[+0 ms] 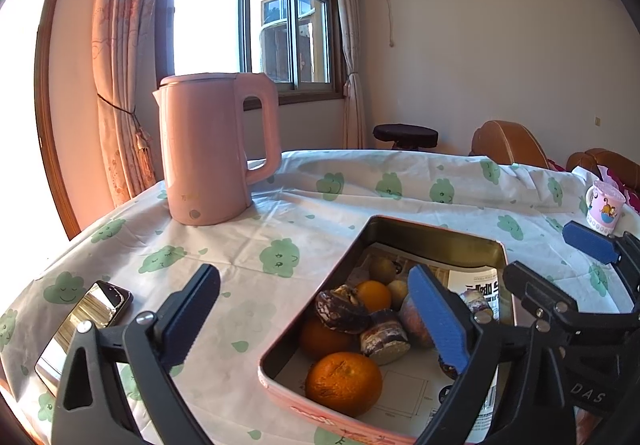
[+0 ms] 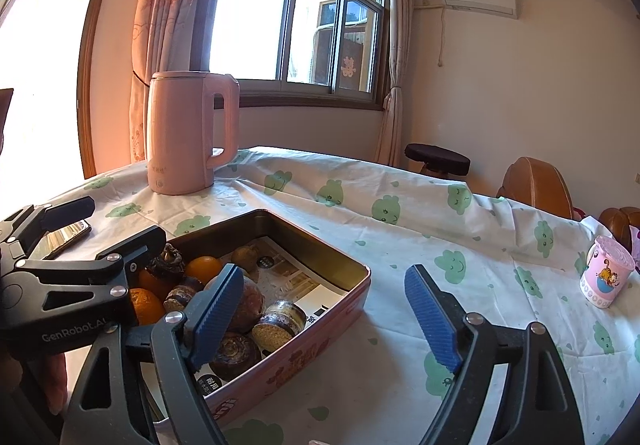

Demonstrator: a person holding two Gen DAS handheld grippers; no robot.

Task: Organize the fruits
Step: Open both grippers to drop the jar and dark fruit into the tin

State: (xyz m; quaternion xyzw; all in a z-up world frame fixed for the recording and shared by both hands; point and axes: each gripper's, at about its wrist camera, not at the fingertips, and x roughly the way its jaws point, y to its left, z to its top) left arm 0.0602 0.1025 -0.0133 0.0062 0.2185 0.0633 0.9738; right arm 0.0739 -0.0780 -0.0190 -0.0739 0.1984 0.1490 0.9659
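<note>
Both jaws wide, nothing held: left gripper point(image 1: 316, 319) straddles the tin's point(image 1: 440, 235) left wall, right gripper point(image 2: 326, 315) its right wall. Fruit sits inside the tin, mid-bench; nearest orange point(image 1: 344, 383) lies just fwd-right of left jaws, so left hand's closer.

"GenRobot.AI" on left gripper point(image 2: 80, 233), "DAS" on right gripper point(image 1: 512, 257)

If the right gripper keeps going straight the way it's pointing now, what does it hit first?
Most likely the bare tablecloth just right of the pink tin. The right gripper is open and empty, angled slightly down; its left finger overlaps the tin in the image, so it might clip the tin's wall. Depth is unclear.
</note>
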